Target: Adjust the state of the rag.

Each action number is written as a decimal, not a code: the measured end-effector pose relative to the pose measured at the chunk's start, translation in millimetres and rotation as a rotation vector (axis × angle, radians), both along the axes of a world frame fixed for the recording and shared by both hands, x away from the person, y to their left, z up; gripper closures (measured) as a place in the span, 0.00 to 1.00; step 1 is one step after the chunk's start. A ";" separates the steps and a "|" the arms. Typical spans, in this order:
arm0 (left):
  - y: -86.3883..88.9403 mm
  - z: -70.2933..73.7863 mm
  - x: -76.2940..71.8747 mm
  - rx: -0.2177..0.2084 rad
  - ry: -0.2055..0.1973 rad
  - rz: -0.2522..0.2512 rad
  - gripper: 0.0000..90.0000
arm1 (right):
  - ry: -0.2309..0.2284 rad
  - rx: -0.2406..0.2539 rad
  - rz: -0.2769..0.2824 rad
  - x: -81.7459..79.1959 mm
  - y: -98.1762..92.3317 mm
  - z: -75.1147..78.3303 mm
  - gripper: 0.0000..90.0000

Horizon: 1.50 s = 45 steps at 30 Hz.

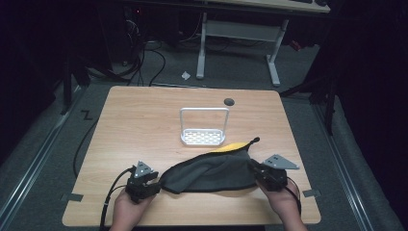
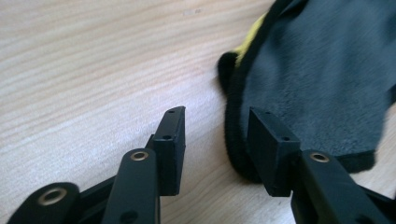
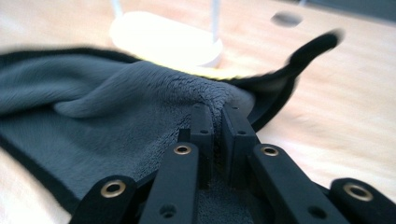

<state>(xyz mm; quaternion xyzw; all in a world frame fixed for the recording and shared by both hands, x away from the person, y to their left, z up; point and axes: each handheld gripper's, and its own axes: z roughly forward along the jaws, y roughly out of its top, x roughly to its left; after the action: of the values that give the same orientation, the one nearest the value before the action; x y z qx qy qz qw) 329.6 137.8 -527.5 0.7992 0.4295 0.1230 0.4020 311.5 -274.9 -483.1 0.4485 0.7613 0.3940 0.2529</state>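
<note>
- Cloth (image 1: 209, 172): grey fleece with black edging and a yellow underside, lying crumpled at the near edge of the table (image 1: 144, 115), between the two hands, just in front of the white rack (image 1: 203, 127).
- Right gripper (image 1: 258, 172): jaws pinched together on the cloth's right end; in the right gripper view (image 3: 214, 122) the fleece bunches up between the pads, so the grip looks firm. The view is blurred, so I judge the hand is moving.
- Left gripper (image 1: 153, 185): jaws stand apart, nothing held. In the left gripper view (image 2: 215, 140) the black hem (image 2: 232, 140) runs through the gap between the jaws but neither pad presses on it.
- Step in hand, as I read it: get the left end gripped so the cloth can be lifted and spread or folded.
- To do it well: push the left jaws a little further over the hem before closing, so they bite fleece and not only the rolled edge, which could slip out.
- Keep the lower jaw low on the table so it slides under the hem rather than shoving the cloth away.
- Hold the right end steady while the left closes; pulling now would drag the hem out of the gap.
- Once both ends are held, lift them evenly and stay clear of the rack behind.
</note>
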 end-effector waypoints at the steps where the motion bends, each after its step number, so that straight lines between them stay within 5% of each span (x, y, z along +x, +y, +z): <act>1: 1.7 1.8 -0.8 -0.011 -0.007 0.008 0.64 | 0.020 -0.005 0.007 1.6 2.6 -5.2 0.94; 6: 9.7 9.8 -4.0 -0.048 -0.034 0.025 0.64 | 0.172 -0.072 0.043 16.0 13.5 -39.6 0.83; 8: 10.7 12.0 -5.8 -0.058 -0.044 0.024 0.64 | 0.164 -0.057 0.057 15.6 12.5 -36.8 0.76; 13: 5.0 17.1 -13.0 -0.066 -0.064 -0.006 0.64 | 0.055 -0.025 0.027 5.5 -2.4 -11.4 0.73; 17: -6.7 23.0 -19.1 -0.083 -0.079 -0.053 0.66 | 0.014 -0.019 -0.048 10.5 -23.8 -3.8 1.00; 20: -20.0 24.2 -22.3 -0.072 -0.077 -0.103 0.71 | 0.081 -0.045 -0.044 28.6 -24.6 -14.9 1.00; 26: -41.0 17.2 -15.6 -0.088 -0.027 -0.181 0.78 | 0.181 -0.139 0.040 54.9 2.3 -38.5 1.00; 30: -54.5 4.1 -5.6 -0.038 0.004 -0.202 0.76 | 0.174 -0.173 -0.006 53.2 -1.0 -40.3 1.00; 35: -56.1 -2.2 -0.4 -0.040 0.015 -0.204 0.76 | 0.179 -0.173 -0.111 44.9 -31.6 -39.9 1.00; 40: -53.0 -3.4 -4.7 -0.039 0.024 -0.209 0.81 | 0.138 -0.100 -0.035 50.4 -15.2 -32.3 0.99; 43: -48.4 -3.1 -9.8 -0.042 0.036 -0.209 0.81 | 0.156 -0.099 0.034 57.6 6.3 -34.6 1.00; 45: -45.5 -2.9 -12.6 -0.042 0.043 -0.206 0.82 | 0.179 -0.140 0.052 58.2 16.1 -41.0 1.00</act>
<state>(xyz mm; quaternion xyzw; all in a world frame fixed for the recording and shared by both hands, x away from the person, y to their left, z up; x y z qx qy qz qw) 317.0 92.3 -530.4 0.8330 0.3559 0.0547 0.4200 369.7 -258.8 -524.2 0.4434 0.8179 0.3045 0.2044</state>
